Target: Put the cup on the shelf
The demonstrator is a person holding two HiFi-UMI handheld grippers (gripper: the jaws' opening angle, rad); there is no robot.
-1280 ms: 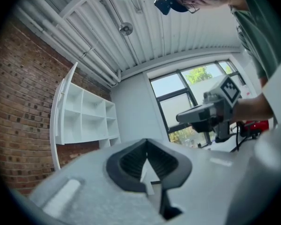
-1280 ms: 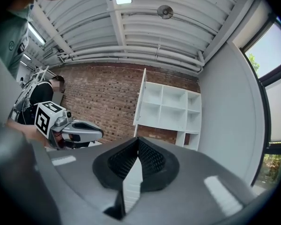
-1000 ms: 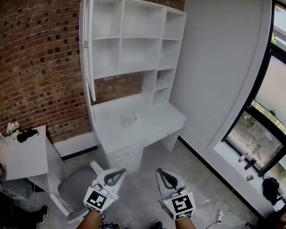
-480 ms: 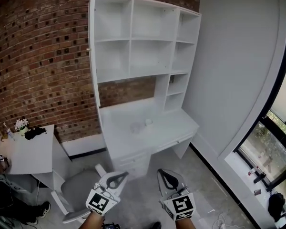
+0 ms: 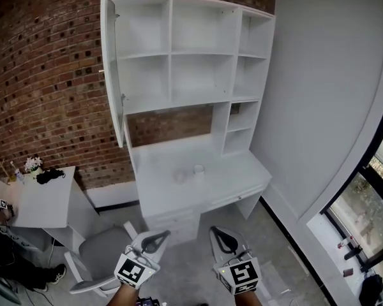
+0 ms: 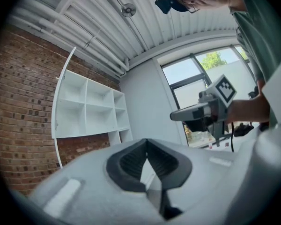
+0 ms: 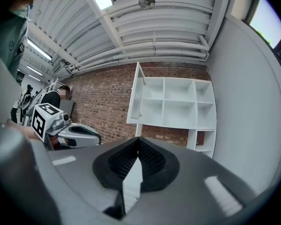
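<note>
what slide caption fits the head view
Left gripper and right gripper, shut and empty, face cup on desk under shelves.

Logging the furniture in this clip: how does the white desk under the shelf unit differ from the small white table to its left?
The desk carries a tall shelf unit with empty compartments; the small table has nothing built above it. The desk holds a small white cup; the small table holds flowers and a dark item. Both are white and stand against the brick wall.
</note>
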